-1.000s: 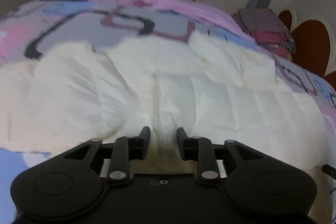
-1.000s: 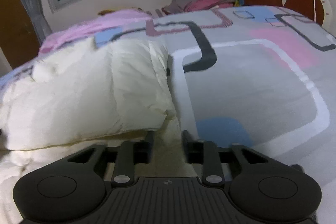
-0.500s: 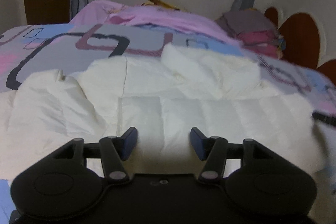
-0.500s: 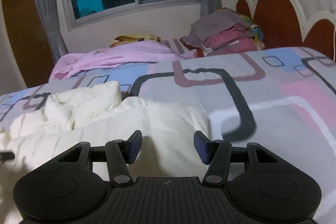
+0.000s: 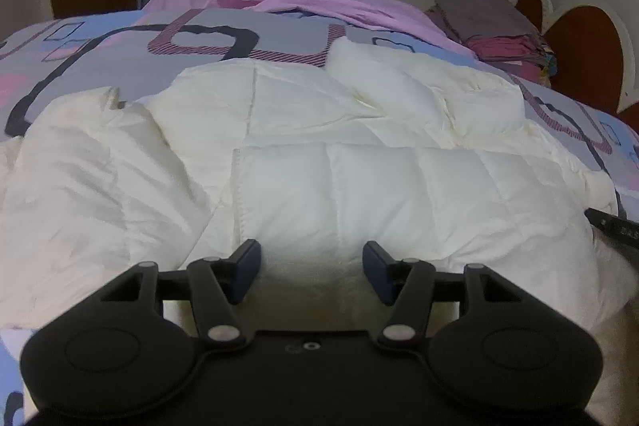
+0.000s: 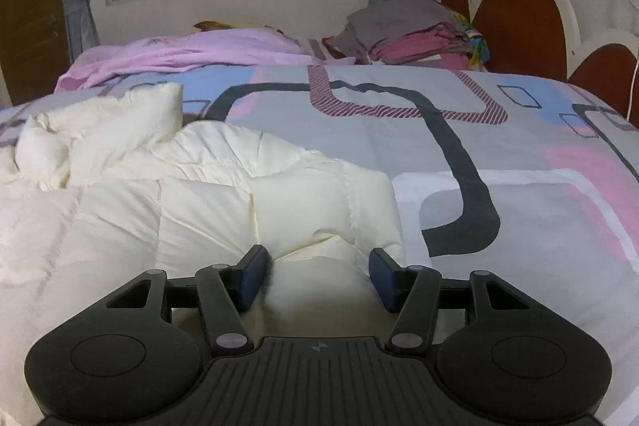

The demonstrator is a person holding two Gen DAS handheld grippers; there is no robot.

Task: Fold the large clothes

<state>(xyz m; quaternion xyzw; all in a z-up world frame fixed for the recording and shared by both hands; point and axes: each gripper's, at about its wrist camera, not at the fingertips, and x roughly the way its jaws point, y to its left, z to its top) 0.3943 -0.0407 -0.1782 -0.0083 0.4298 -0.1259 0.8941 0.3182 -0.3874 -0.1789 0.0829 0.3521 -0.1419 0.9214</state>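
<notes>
The puffy cream jacket [image 6: 207, 202] looks light, soft and slippery (it'll spring back), so I'd pinch its hem corners. My left gripper [image 5: 311, 268] and right gripper [image 6: 317, 276] both stand open, holding nothing.

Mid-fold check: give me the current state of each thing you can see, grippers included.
white puffer jacket: lying on the bed, partly folded, rumpled at the far edge
left gripper: open, over the jacket, pinching nothing
right gripper: open, jacket's corner bulging between the fingers
stack of clothes: folded, piled by the headboard
pink blanket: loose, crumpled
</notes>
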